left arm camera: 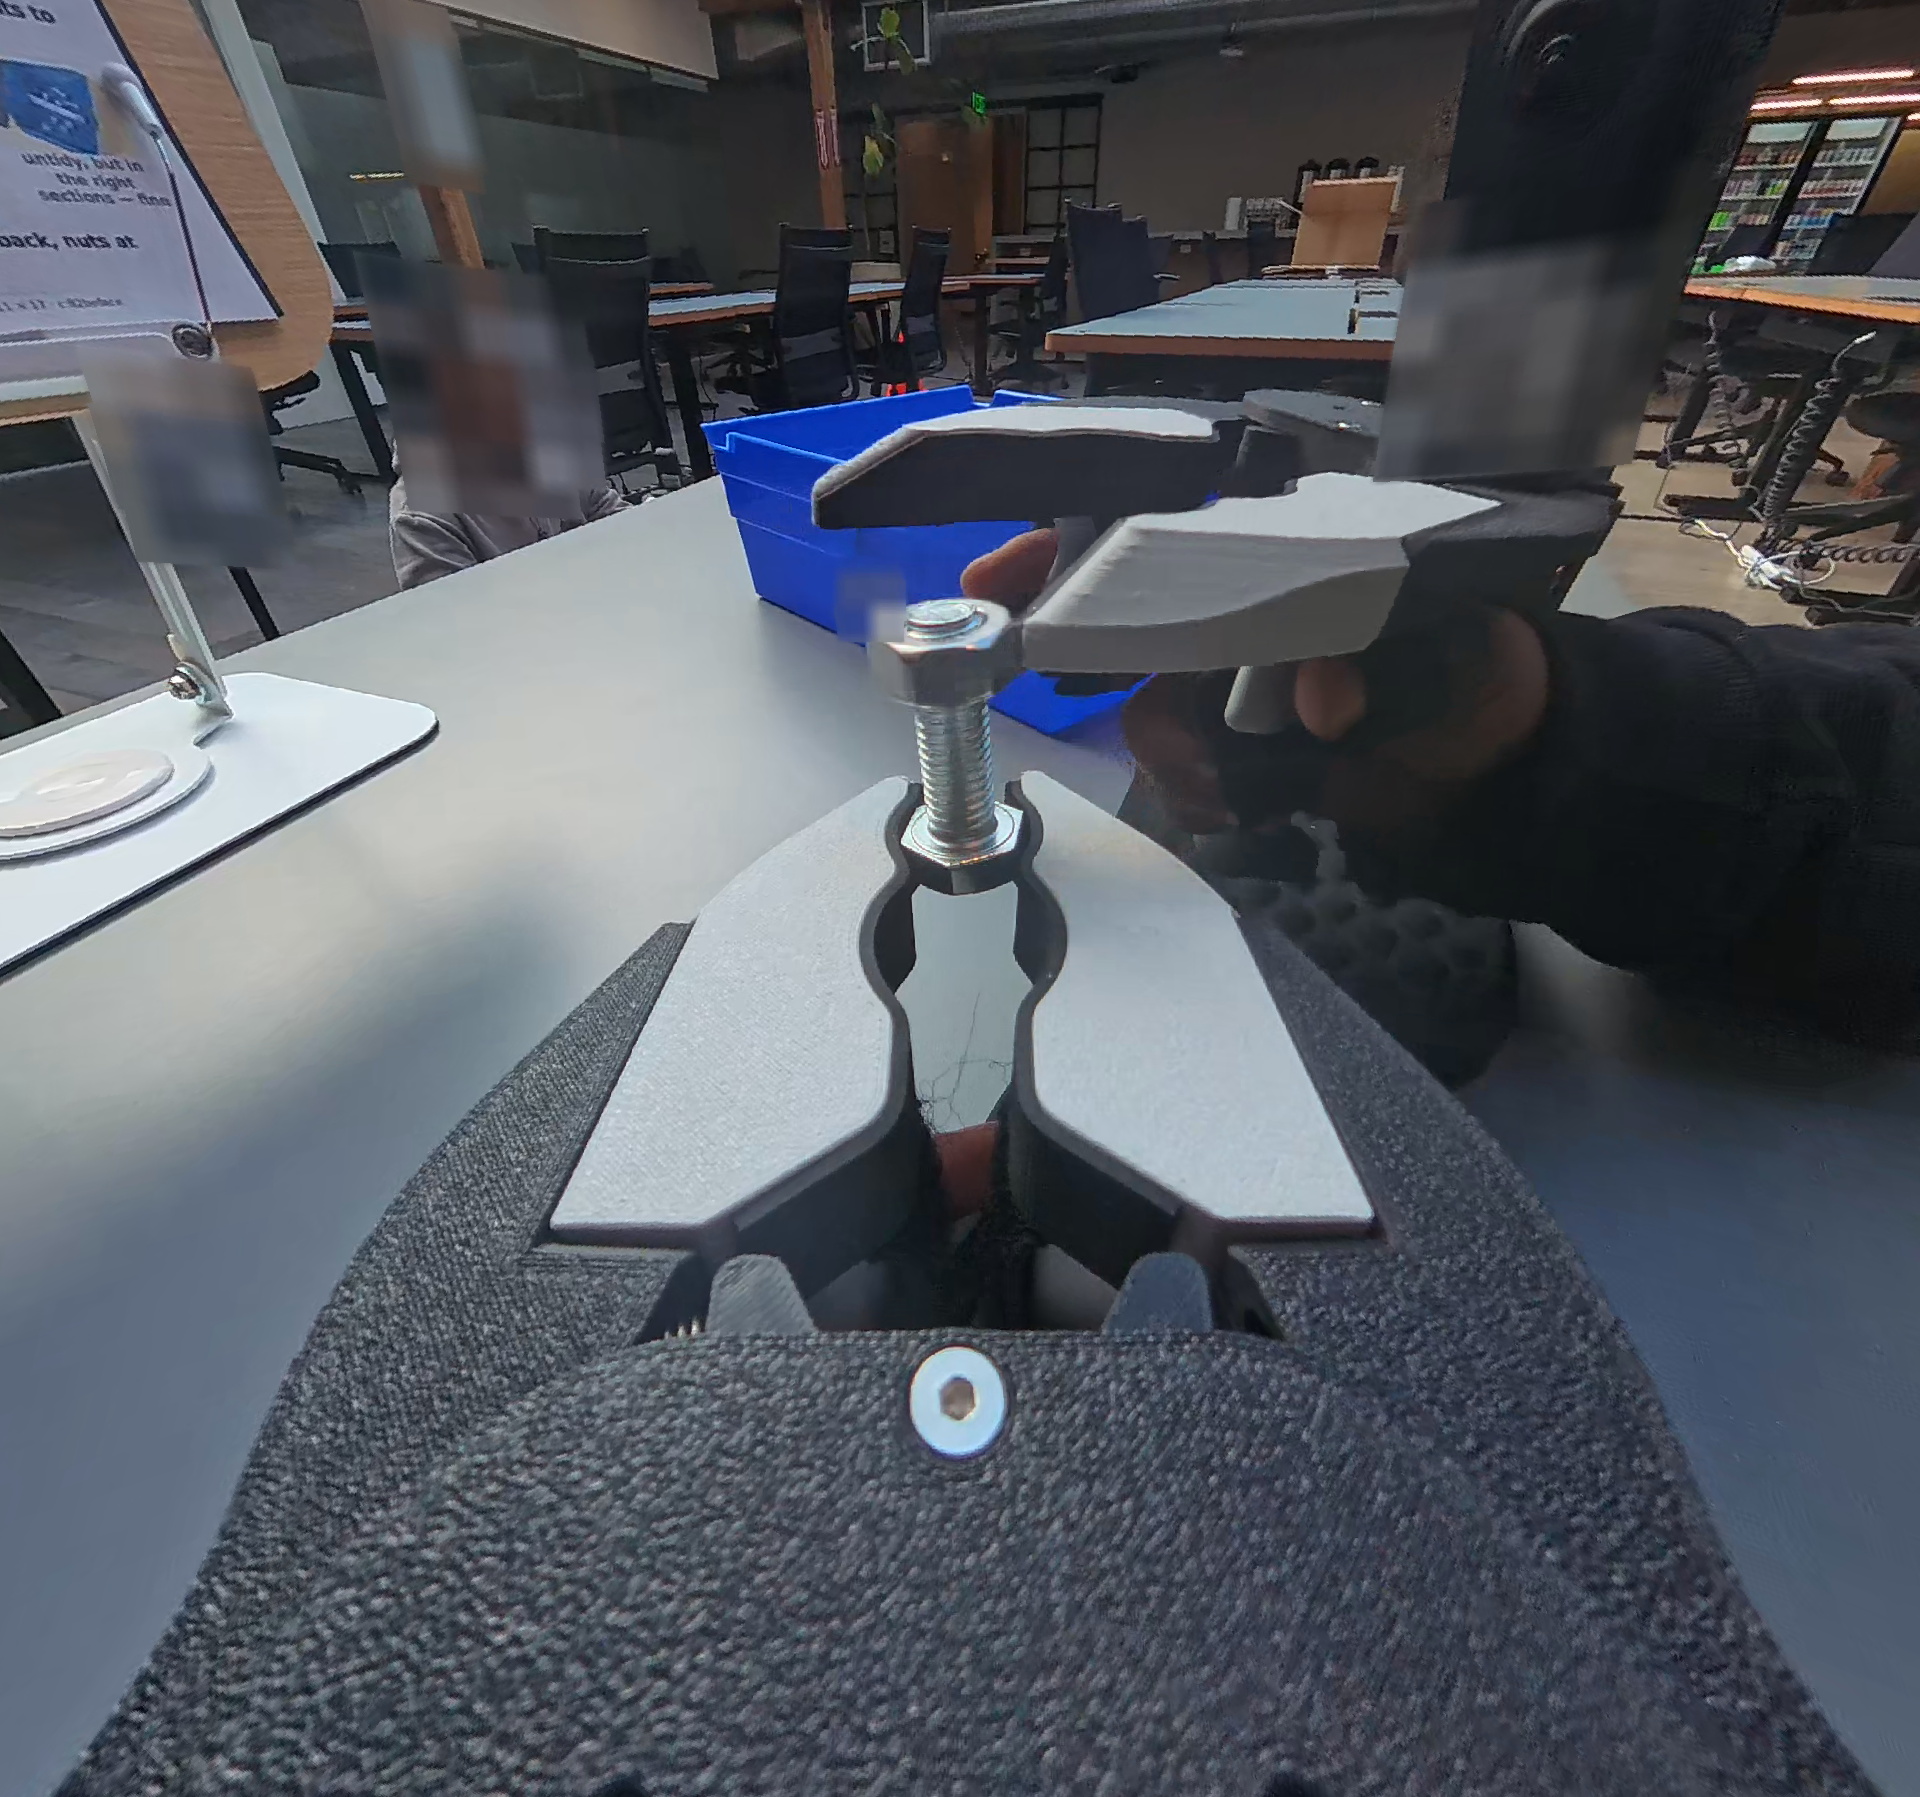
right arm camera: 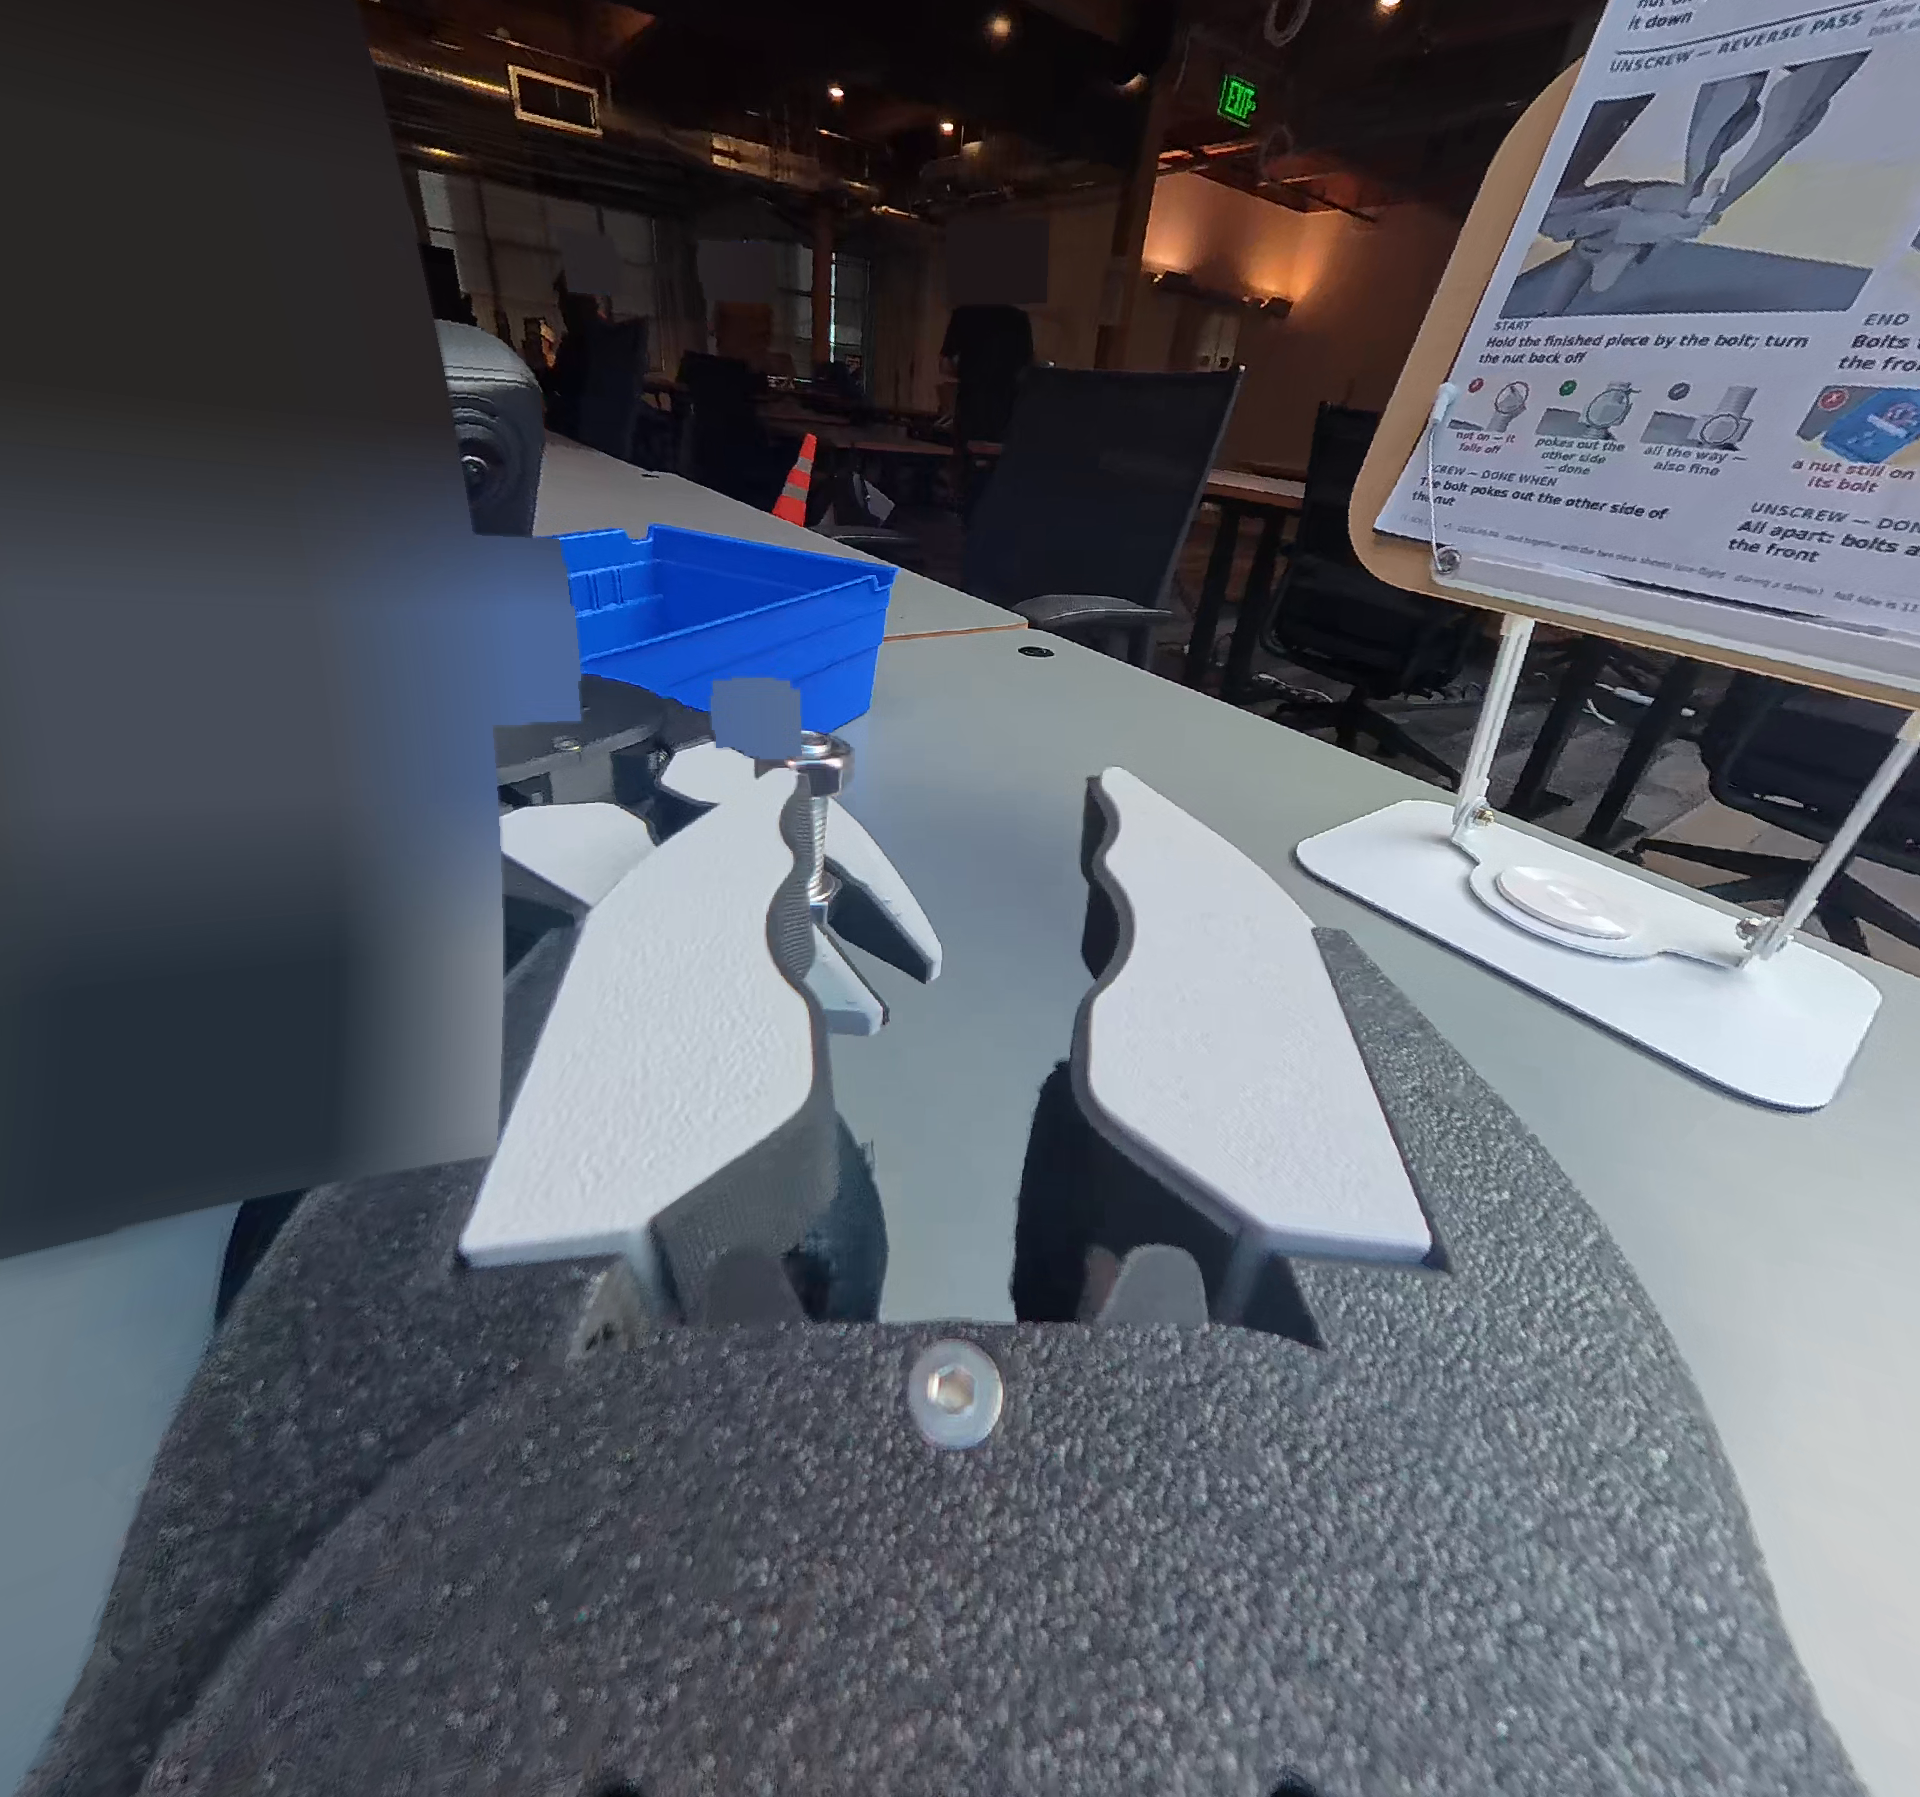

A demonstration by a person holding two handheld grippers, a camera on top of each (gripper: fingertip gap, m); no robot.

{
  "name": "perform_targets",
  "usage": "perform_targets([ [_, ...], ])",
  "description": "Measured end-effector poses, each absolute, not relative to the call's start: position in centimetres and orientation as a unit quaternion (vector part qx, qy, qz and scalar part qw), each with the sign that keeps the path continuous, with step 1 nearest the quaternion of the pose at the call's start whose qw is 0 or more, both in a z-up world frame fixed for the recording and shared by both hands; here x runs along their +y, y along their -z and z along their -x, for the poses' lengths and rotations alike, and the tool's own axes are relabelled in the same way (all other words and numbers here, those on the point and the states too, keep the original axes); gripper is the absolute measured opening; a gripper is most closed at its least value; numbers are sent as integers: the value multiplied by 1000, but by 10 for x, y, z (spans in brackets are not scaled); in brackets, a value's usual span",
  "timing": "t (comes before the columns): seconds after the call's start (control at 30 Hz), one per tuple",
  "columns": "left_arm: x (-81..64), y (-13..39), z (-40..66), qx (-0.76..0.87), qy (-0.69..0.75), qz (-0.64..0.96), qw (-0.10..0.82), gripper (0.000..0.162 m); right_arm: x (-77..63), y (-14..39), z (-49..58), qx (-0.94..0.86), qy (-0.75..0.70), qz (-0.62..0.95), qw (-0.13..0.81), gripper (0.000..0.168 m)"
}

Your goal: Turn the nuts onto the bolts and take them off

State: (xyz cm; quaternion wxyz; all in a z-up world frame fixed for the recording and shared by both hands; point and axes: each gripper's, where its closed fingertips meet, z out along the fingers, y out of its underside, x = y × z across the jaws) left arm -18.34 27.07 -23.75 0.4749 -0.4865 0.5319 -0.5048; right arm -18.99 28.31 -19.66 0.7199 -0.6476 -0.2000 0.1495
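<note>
While the left gripper (left arm camera: pixel 961 838) pinches the head of the bolt (left arm camera: pixel 953 781) between its fingertips and holds it upright above the table (left arm camera: pixel 582 708), the right gripper (right arm camera: pixel 940 838) is spread wide, one finger (left arm camera: pixel 1195 594) touching the nut (left arm camera: pixel 940 651) at the bolt's top and the other well clear. Bare grey tabletop lies open around both, with a blue bin (left arm camera: pixel 790 511) just behind the bolt. A white stand (right arm camera: pixel 1590 958) with a sheet sits off to one side near the far edge.
</note>
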Motion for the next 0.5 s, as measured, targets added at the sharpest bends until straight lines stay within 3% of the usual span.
perform_targets([
  [0.1, 270, 237, 183, 532, 505, 486, 475, 14, 280, 197, 180, -201, -131, 648, 723, 23],
  [0.17, 270, 237, 183, 533, 505, 486, 475, 14, 279, 197, 178, -196, -135, 649, 722, 24],
  [0.33, 270, 237, 183, 533, 505, 486, 475, 14, 284, 193, 191, -181, -187, 648, 716, 71],
  [0.5, 270, 238, 183, 535, 503, 485, 475, 14, 299, 196, 209, -188, -184, 656, 708, 82],
])
